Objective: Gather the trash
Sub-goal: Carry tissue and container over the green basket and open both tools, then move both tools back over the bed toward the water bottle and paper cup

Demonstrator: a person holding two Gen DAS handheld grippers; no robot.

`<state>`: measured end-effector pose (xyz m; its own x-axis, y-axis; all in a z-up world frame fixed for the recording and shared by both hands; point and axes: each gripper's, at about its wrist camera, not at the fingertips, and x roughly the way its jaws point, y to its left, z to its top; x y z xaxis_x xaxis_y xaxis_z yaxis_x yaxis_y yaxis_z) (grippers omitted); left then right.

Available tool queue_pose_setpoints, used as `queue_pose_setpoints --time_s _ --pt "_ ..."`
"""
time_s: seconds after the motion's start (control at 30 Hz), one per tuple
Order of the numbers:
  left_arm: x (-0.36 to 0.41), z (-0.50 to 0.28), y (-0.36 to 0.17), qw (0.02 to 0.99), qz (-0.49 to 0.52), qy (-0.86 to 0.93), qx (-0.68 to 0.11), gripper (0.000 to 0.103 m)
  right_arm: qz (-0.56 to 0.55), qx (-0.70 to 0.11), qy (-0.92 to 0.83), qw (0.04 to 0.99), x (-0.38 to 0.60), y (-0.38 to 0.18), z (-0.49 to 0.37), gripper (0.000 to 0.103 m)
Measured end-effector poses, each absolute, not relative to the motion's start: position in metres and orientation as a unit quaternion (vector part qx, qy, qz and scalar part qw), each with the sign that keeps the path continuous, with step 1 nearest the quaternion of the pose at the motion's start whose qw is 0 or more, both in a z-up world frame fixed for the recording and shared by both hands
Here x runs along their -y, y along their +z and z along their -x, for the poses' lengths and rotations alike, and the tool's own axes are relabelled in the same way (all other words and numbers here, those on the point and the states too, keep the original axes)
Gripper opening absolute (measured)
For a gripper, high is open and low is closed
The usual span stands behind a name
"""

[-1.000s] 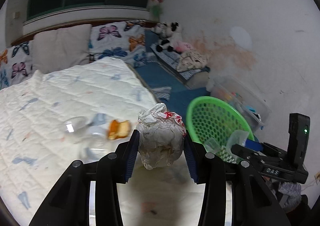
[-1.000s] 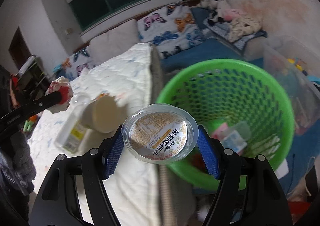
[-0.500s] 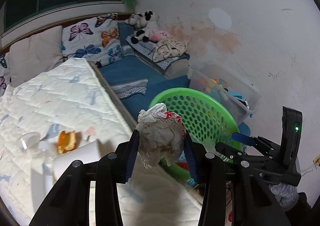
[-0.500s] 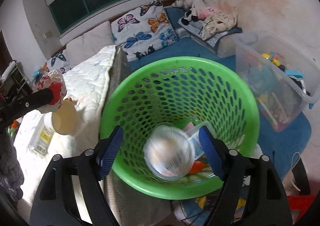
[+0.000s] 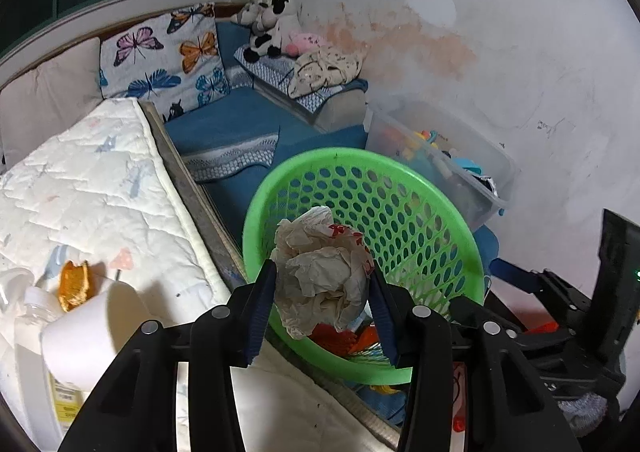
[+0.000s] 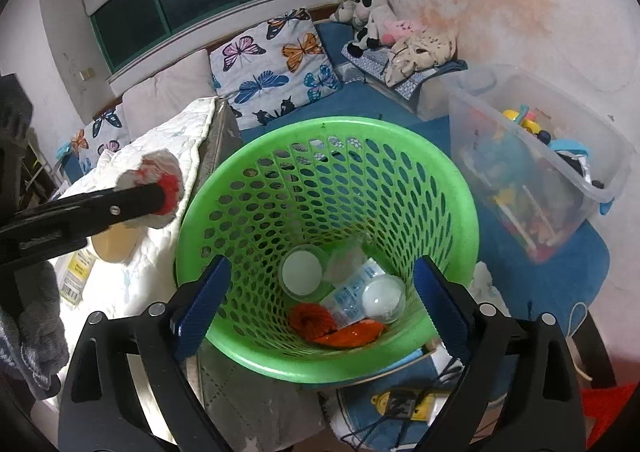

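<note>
The basket (image 6: 328, 187) sits centre frame, the mattress (image 6: 160, 155) left of it, the storage bin (image 6: 540, 155) right (cups (image 6: 302, 272) inside the basket).

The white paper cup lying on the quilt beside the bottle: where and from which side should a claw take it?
The paper cup lies on its side on the quilt, its open mouth turned away from the green basket and a plastic bottle close against it. Probably best to come from above and pinch across the curved wall near the middle, pads on opposite sides: the rim end may crush, and the bottle blocks a low approach from that side.
</note>
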<state>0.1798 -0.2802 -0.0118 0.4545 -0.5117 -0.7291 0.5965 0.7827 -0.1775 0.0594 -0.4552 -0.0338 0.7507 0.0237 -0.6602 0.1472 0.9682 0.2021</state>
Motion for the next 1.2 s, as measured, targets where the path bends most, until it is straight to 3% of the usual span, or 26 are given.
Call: queue_pose_setpoints --time_s 0.17,0.27,0.37,0.5,1.2 --pt "0.287 -0.181 -0.018 0.848 -0.057 -0.323 -0.415 0.046 -0.113 -0.344 -0.04 0.931 0.454 -0.032 -0.055 0.094" --pt "0.289 -0.181 -0.02 0.846 -0.056 -0.325 -0.418 0.051 -0.112 -0.342 -0.043 0.932 0.454 -0.031 -0.053 0.094" --pt "0.29 -0.179 -0.021 0.847 -0.058 -0.326 -0.415 0.065 -0.115 -0.341 -0.045 0.932 0.455 -0.031 -0.052 0.095" --pt "0.288 -0.175 -0.019 0.848 -0.057 -0.33 -0.41 0.069 -0.115 -0.34 -0.045 0.932 0.455 -0.03 -0.051 0.095" --pt "0.176 -0.156 -0.006 0.892 -0.051 -0.242 -0.379 0.07 -0.097 -0.341 0.014 0.935 0.396 -0.022 -0.06 0.095"
